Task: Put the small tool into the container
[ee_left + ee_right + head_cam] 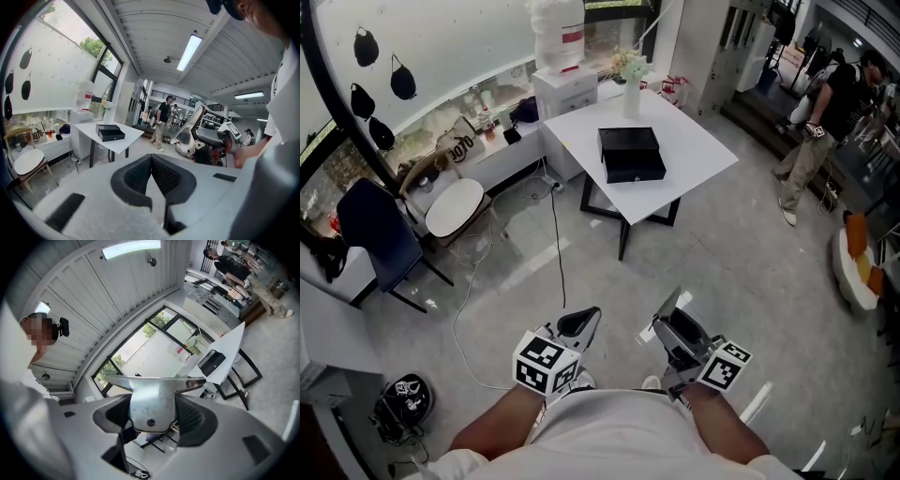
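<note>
1. Two tongs sat low in the head view: the left tongs (581, 325) and the right tongs (673, 326), side by side above the grey floor (581, 253), close to the person's body.
2. Left tongs were pressed together, pads meeting at the tip, with nothing between them.
3. Right tongs pinched the tool (153, 397), a flat metal piece with a wide top edge; a pad pressed each of its sides in the right gripper view.
4. One small dark hole showed near the tool's lower end, and its wide edge stuck out past the pads.
5. Well apart from both tongs stood a white surface (698, 150), with the black box (630, 154) lying near its middle.
6. One white vase (631, 99) with flowers stood at the surface's far edge, apart from the box.
</note>
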A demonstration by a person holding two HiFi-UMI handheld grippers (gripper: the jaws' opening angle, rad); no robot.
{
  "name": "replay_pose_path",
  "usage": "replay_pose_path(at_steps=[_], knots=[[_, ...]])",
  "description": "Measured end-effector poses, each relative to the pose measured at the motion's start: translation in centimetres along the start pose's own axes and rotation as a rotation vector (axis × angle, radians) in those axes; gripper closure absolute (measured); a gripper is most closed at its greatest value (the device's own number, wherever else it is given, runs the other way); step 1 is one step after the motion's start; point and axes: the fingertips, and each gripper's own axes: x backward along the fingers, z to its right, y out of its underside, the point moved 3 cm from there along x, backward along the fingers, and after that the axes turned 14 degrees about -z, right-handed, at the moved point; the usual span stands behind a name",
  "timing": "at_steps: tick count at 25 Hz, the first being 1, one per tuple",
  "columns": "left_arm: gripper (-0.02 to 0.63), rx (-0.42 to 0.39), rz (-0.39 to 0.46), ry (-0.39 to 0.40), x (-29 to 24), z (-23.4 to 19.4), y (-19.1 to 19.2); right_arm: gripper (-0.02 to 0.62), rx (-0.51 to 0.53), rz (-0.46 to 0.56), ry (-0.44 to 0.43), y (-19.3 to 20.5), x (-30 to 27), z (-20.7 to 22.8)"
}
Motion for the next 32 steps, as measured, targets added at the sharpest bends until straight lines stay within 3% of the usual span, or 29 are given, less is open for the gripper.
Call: replay_pose_path(at_steps=[9,18,24,32], knots=[[0.598,0.003,-0.027,0.028,1.2,-2.1,2.4,0.307,-0.026,0.003,0.038,2.5,-1.9,-0.8],[0.598,0.011,-0.043,0.054,-1.7,-2.8,1.3,0.307,-0.063,0.016,0.073,1.1,-2.2,1.9],[0.598,0.014,-0.05,0.029,-4.7,-4.3,-1.3,0.307,-0.07,0.019,0.06,-2.7,-3.5,5.4],[0.598,0.001,0.003,-0.039,-10.2,-6.9,-8.8,0.307,-0.016,0.011,0.005,-11.5,-5.6,10.6]])
